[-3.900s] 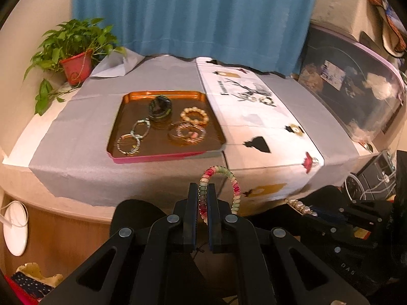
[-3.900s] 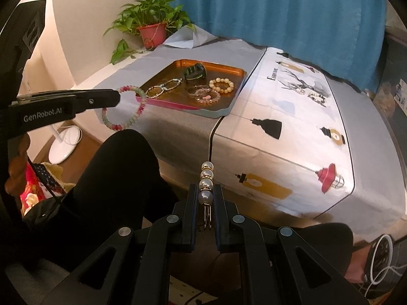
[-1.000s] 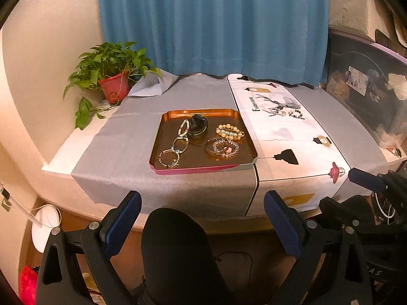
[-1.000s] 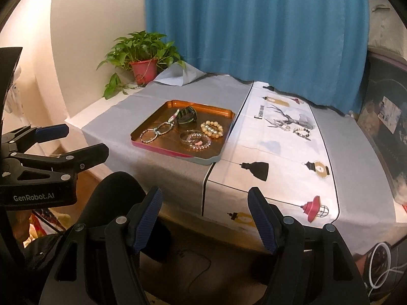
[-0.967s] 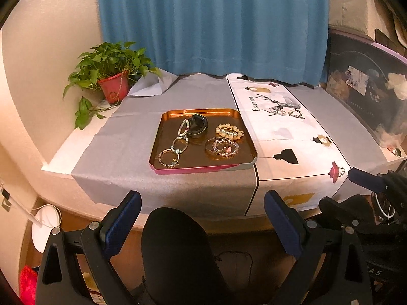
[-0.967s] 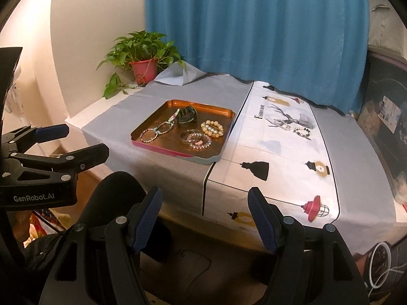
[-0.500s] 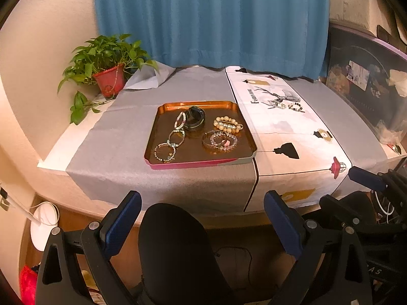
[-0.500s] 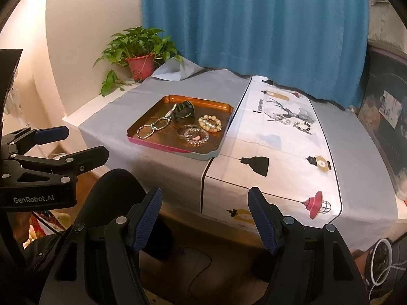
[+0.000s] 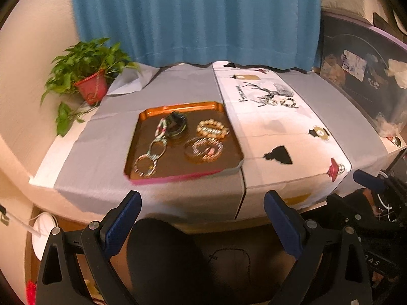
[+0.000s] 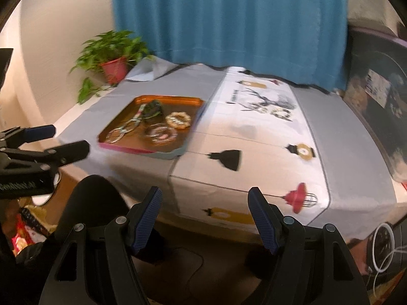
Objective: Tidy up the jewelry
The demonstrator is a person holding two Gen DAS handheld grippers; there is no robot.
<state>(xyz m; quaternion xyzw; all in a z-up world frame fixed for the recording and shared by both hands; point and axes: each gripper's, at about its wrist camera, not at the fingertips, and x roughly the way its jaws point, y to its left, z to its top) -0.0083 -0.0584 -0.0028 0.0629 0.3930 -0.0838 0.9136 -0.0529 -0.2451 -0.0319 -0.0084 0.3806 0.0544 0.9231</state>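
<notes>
The left gripper and the right gripper both hold their blue-padded fingers wide apart, with nothing between them. The orange rectangular metal tray sits on the grey-clothed counter at 12 o'clock from the left gripper, carrying several beaded bracelets.

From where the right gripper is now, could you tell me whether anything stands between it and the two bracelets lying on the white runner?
Nothing visible does. The right gripper is open and empty, short of the table edge. Bare white runner lies between it and the two bracelets; the orange tray sits off to the left.
</notes>
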